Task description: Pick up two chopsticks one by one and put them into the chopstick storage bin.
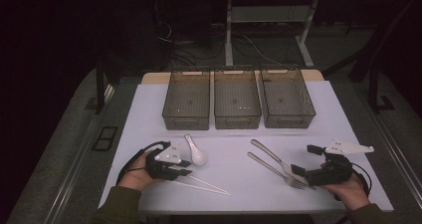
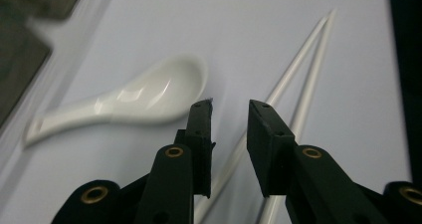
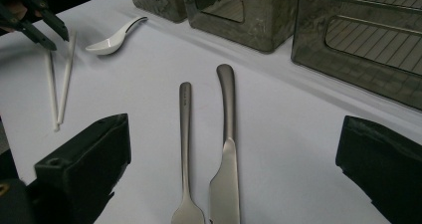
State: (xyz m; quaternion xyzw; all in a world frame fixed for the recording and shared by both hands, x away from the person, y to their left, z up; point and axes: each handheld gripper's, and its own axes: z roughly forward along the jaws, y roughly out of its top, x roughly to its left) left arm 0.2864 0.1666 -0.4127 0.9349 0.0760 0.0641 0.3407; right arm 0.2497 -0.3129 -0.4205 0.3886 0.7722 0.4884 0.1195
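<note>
In the right gripper view the fork and the knife run off the bottom edge, so the fork's tines and the knife's tip are cut away. In the left gripper view the near ends of the chopsticks pass behind the black fingers of the left gripper. Beside the white spoon, the grey bins are blurred and cropped at the corner.
</note>
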